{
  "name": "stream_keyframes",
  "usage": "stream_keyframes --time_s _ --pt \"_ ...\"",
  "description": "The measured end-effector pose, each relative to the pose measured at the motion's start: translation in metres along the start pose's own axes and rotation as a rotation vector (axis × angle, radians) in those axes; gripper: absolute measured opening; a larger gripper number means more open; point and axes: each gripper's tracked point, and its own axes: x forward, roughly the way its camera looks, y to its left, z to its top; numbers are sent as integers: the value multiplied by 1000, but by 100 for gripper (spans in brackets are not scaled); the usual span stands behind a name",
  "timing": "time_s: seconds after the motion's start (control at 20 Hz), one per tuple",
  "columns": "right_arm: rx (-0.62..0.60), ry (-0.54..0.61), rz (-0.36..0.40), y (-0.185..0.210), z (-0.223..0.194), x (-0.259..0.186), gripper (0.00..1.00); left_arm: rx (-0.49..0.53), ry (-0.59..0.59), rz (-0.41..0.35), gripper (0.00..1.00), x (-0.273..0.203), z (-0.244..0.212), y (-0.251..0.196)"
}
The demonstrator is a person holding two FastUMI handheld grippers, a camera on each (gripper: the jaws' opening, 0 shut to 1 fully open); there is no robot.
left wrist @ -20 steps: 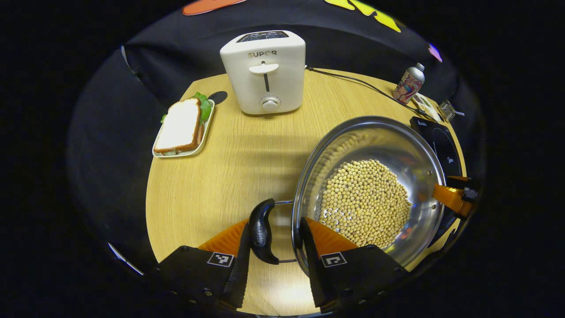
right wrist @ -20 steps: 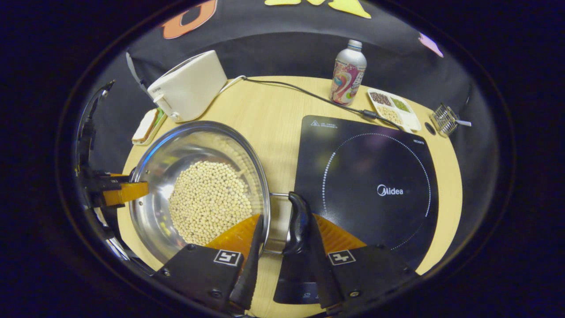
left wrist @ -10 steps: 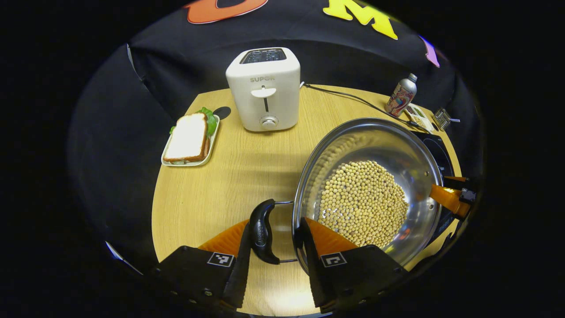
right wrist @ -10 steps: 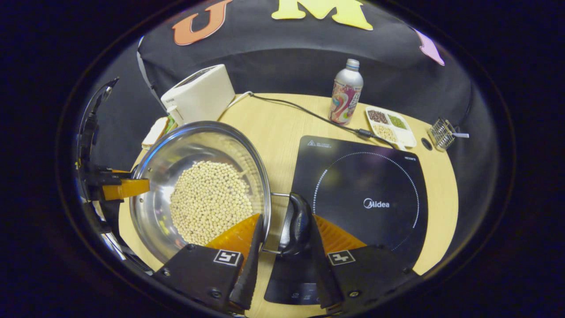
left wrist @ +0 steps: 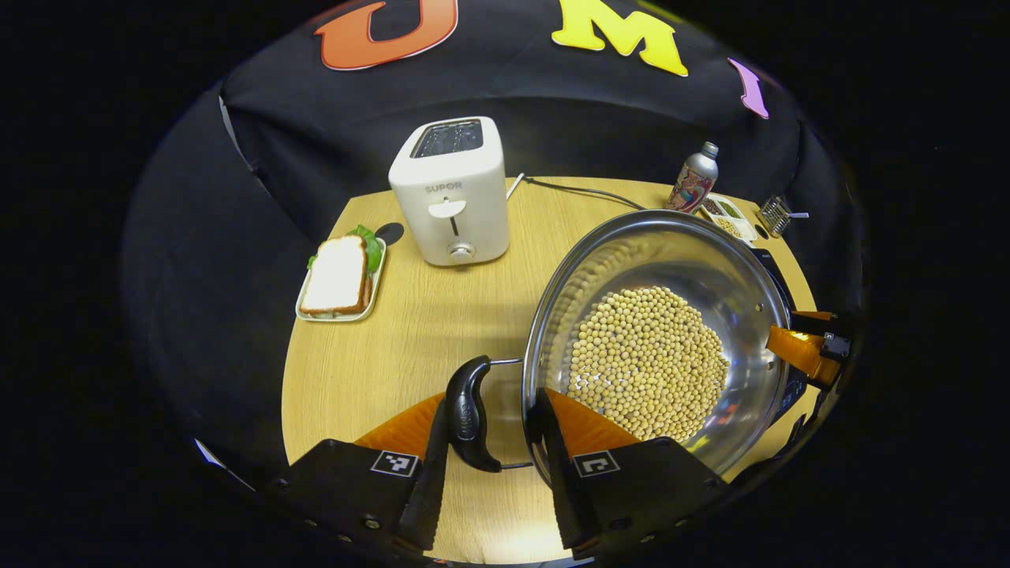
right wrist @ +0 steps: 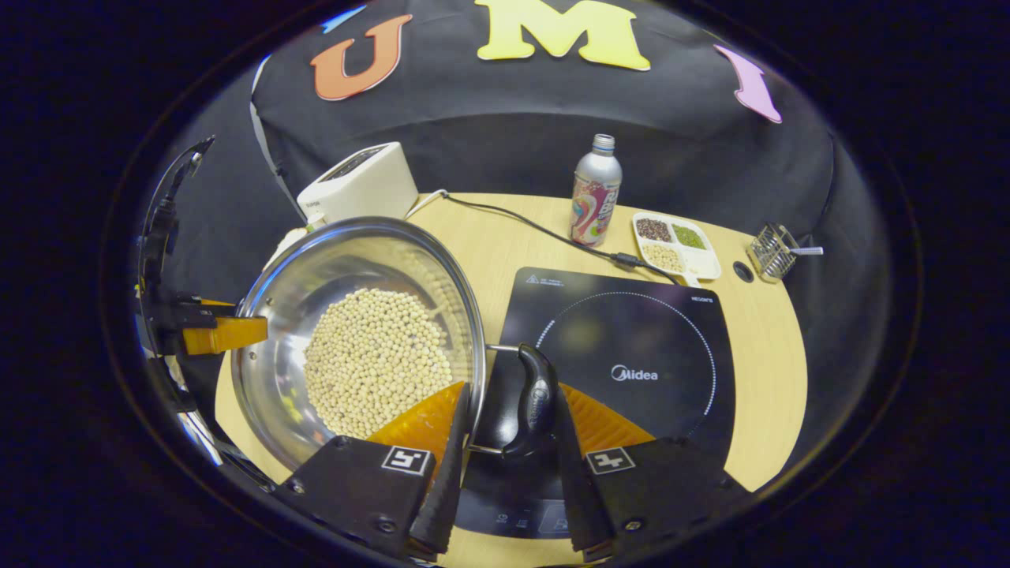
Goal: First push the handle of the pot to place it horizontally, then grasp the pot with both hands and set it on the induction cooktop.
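Pot of soybeans (left wrist: 655,347) just got lifted higher off the table (left wrist: 410,315); both tools (left wrist: 491,442) (right wrist: 505,442) clamped on its handles, induction cooktop (right wrist: 631,355) next.

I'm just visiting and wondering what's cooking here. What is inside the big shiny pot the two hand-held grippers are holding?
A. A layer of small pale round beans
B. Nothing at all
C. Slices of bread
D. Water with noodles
A: the pot has a bed of small pale round beans covering its bottom, seen in both the left gripper view and the right gripper view.
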Motion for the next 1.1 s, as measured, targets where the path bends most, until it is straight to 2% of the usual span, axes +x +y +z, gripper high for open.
stream_keyframes --time_s 0.2,0.25,0.3,0.35,0.4,0.45,0.5,0.55,0.85,1.1 --pt "22 -18 -19 -24 0 -11 55 18 -6 -30 57 3 2 -2" --pt "25 -24 -26 -32 1 -13 58 20 -10 -38 61 5 3 -3" --pt "29 -29 -34 -39 2 -16 58 25 -8 -45 57 7 2 -2" --pt "35 -36 -41 -47 1 -19 55 30 -12 -52 56 10 1 -3" --pt "40 -39 -47 -55 1 -21 58 35 -13 -58 56 13 -1 -4" --pt "47 -41 -53 -63 0 -23 55 41 -12 -66 57 15 1 -3" --pt "57 -42 -58 -70 -1 -24 55 46 -13 -73 61 14 3 -4" --pt "66 -40 -64 -77 -4 -26 55 51 -11 -80 57 14 4 -5" --pt "104 -51 -103 -124 -15 -38 58 83 -8 -115 57 15 8 -4" --pt "126 -50 -107 -162 -25 -44 58 99 -4 -120 57 14 11 -2"
